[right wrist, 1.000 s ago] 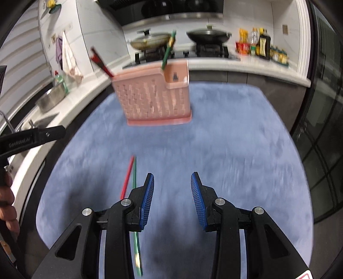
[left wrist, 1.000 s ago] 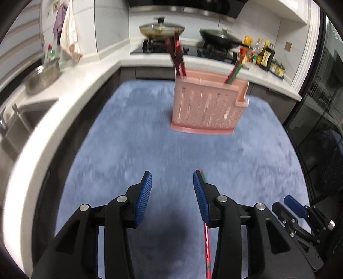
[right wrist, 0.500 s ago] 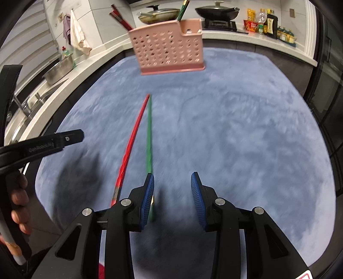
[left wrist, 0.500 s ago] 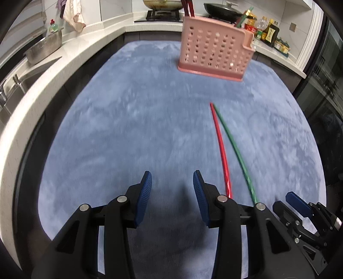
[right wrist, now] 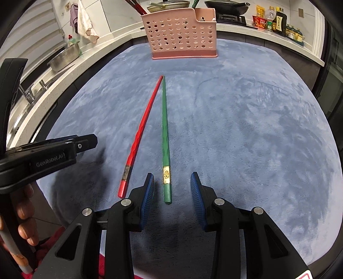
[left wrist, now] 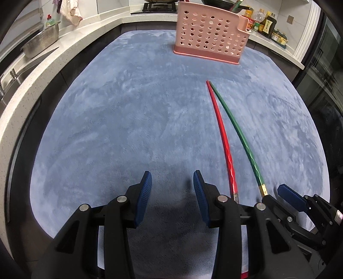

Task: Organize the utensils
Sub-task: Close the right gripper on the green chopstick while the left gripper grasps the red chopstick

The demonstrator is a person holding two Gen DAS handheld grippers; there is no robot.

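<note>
Chopsticks lying loose on the blue mat [right wrist: 246, 120]: two, one red chopstick [right wrist: 143, 126] and one green chopstick [right wrist: 165, 133]
Pink utensil baskets [right wrist: 182, 34]: one
Utensils standing in the basket: dark red ones [right wrist: 134, 5] at the left end and a green one [right wrist: 194, 3] near the right; exact number cannot be told
Claws: two, the left claw [left wrist: 172, 182] and the right claw [right wrist: 172, 184]
Blue pads per claw: two
Pans on the stove: two, one lidded pan [right wrist: 169, 3] and one dark wok [right wrist: 225, 4]
Metal colanders [right wrist: 64, 56] on the surface [right wrist: 103, 51]: one
Green dish-soap bottles [right wrist: 71, 39]: one
Hanging cloths: two, one white [right wrist: 85, 21], one purple [right wrist: 72, 18]
Sauce bottles and jars [right wrist: 276, 20] at the far right: several, too small to count
Hands [right wrist: 24, 216] in view: one
</note>
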